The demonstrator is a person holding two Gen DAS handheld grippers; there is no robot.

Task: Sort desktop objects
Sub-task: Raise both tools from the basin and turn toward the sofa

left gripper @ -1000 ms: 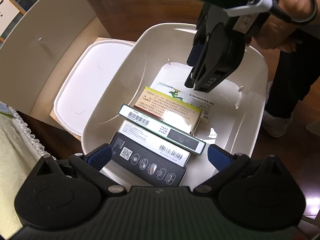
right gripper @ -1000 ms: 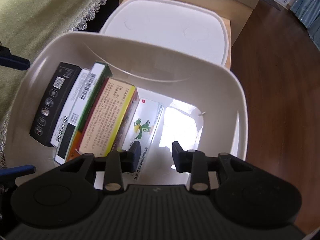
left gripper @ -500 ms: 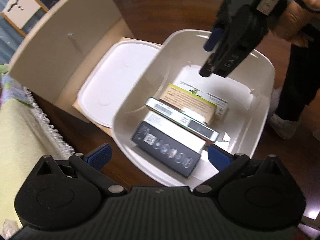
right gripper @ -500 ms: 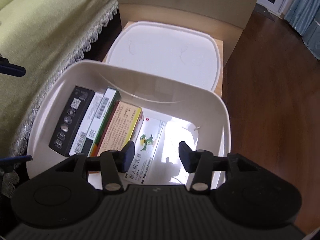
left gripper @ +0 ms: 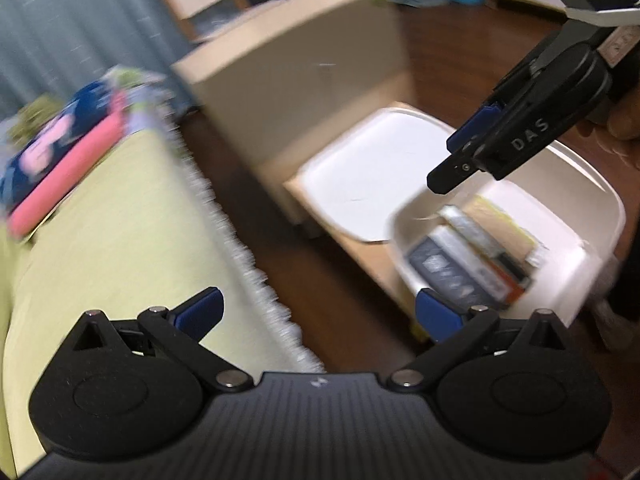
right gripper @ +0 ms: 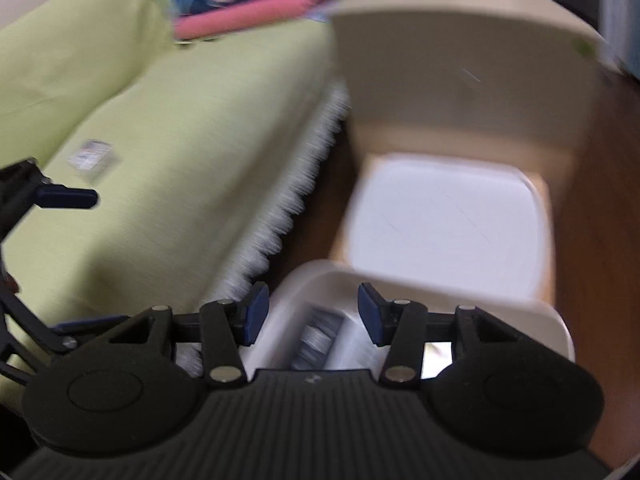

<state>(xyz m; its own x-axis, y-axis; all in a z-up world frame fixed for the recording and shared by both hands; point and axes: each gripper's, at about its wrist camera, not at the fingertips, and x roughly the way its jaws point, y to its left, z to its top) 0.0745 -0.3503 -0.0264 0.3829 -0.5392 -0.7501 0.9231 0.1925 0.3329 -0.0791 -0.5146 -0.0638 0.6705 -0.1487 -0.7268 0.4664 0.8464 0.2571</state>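
A white bin [left gripper: 592,188] on the dark wood floor holds several flat boxes [left gripper: 472,256] standing side by side. My left gripper [left gripper: 318,312] is open and holds nothing; it hangs left of the bin, over the fringe of a yellow-green cloth [left gripper: 120,232]. My right gripper [right gripper: 313,314] is open above the bin's near-left rim [right gripper: 520,308], with nothing between its pads. The boxes [right gripper: 320,336] show blurred below it. The left wrist view has the right gripper [left gripper: 454,156] high over the bin. A small packet [right gripper: 94,156] lies on the cloth.
The bin's white lid [left gripper: 368,176] lies on a beige wooden seat with an upright back [left gripper: 304,80], just behind the bin. A pink and blue item [right gripper: 260,12] rests at the cloth's far end. One of the left gripper's fingers [right gripper: 68,199] shows at the left edge.
Both grippers have risen out of the bin. The left one swung left toward the green cloth. The right gripper's jaws spread wider. Both views are now blurred.
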